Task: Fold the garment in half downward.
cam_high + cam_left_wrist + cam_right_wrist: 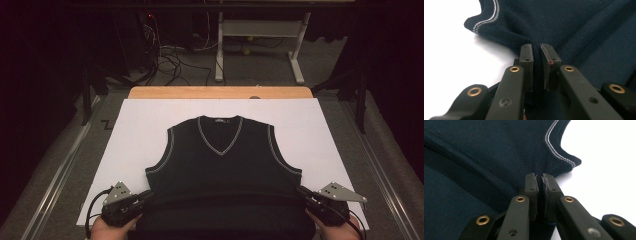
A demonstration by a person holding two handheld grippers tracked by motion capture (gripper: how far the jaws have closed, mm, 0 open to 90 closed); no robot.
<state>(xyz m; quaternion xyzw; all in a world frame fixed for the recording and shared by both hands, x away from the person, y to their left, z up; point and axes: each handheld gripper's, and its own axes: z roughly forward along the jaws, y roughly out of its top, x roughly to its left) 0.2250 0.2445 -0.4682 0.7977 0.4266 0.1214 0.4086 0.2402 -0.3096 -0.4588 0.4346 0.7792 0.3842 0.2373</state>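
A dark navy sleeveless V-neck vest (pixel 220 160) with pale striped trim lies flat on a white sheet (pixel 145 125), neck away from me. Its lower part is folded up into a thick band across the front. My left gripper (pixel 145 196) pinches the vest's left side edge below the armhole; in the left gripper view its pads (pixel 526 53) are shut on a ridge of the knit vest (pixel 564 27). My right gripper (pixel 304 194) clamps the right side edge in the same way, and the right gripper view has its pads (pixel 531 182) shut on the vest (pixel 486 157).
The white sheet covers a wooden table (pixel 220 92), whose far edge shows beyond it. Grey floor rails run along both sides. Farther back stand a white desk frame (pixel 260 35) and tangled cables (pixel 170 57) on the floor.
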